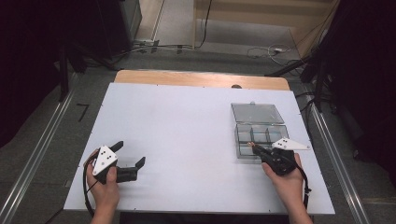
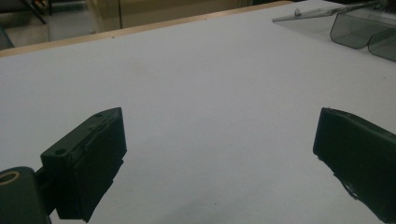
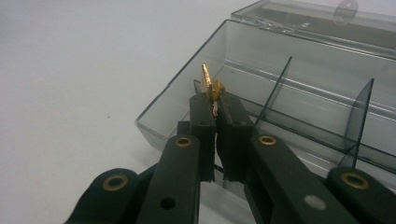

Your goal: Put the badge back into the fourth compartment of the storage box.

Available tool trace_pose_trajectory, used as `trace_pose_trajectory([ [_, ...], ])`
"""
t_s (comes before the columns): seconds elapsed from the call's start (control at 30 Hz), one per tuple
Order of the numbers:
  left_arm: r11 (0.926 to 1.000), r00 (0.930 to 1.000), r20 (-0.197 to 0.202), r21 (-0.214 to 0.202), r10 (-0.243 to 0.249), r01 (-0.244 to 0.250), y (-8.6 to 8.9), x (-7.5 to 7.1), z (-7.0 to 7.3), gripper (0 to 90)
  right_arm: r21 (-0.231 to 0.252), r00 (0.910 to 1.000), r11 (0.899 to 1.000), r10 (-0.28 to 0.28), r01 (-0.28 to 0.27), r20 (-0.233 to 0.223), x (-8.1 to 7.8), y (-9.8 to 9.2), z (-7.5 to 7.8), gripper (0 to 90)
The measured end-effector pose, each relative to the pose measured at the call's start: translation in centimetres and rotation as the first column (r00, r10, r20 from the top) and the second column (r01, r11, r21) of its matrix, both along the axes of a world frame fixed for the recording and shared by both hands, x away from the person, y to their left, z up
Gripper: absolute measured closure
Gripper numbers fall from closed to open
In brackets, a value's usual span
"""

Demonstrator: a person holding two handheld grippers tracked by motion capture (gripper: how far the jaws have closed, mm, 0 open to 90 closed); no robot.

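Observation:
A clear smoky plastic compartment box [image 1: 243, 135] stands at the right of the white table [image 1: 177, 121], its lid [image 1: 257, 113] folded open behind it. My right gripper [image 1: 255, 148] is at the box's near left corner, shut on a small flat gold metal piece [image 1: 251, 145]. In the right gripper view the gold piece [image 3: 208, 84] sticks up from between the pressed jaws of the right gripper [image 3: 215, 101], just over the box's front wall [image 3: 173, 93]. My left gripper [image 1: 130, 153] rests at the table's front left, open with nothing between its jaws [image 2: 219, 154].
Thin dividers [image 3: 362, 112] split the box into several compartments, which look bare. The box's corner [image 2: 369, 32] shows far off in the left gripper view. A wooden strip [image 1: 201, 78] edges the table's far side. Cables [image 1: 266, 50] lie on the floor beyond.

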State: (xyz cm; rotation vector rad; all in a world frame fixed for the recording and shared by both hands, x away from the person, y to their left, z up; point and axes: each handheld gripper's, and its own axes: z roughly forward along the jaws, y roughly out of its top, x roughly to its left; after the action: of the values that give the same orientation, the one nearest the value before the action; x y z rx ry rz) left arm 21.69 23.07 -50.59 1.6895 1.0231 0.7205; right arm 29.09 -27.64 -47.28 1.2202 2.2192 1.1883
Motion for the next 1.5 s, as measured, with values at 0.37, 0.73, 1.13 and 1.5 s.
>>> trace_pose_trajectory([
  [0.37,1.0000,1.0000,0.001,0.003,-0.002,0.002,0.0,0.0,0.0,3.4,0.016,0.9998,1.000,-0.020,0.020,-0.006,0.2,-0.1,-0.2,73.2],
  [0.73,1.0000,1.0000,0.002,0.006,-0.002,0.002,0.0,0.0,0.0,3.4,0.058,0.9999,0.998,-0.008,0.009,-0.010,0.0,-0.8,0.3,45.9],
  [1.13,1.0000,1.0000,0.002,0.003,-0.003,0.003,0.0,0.0,0.0,3.4,0.104,0.9988,0.994,0.044,-0.046,0.021,-0.3,-1.4,0.8,23.6],
  [1.5,1.0000,1.0000,0.004,0.000,-0.003,0.003,0.0,0.0,0.0,3.4,0.134,0.9965,0.988,0.077,-0.081,0.030,-0.7,-2.7,1.0,12.1],
])
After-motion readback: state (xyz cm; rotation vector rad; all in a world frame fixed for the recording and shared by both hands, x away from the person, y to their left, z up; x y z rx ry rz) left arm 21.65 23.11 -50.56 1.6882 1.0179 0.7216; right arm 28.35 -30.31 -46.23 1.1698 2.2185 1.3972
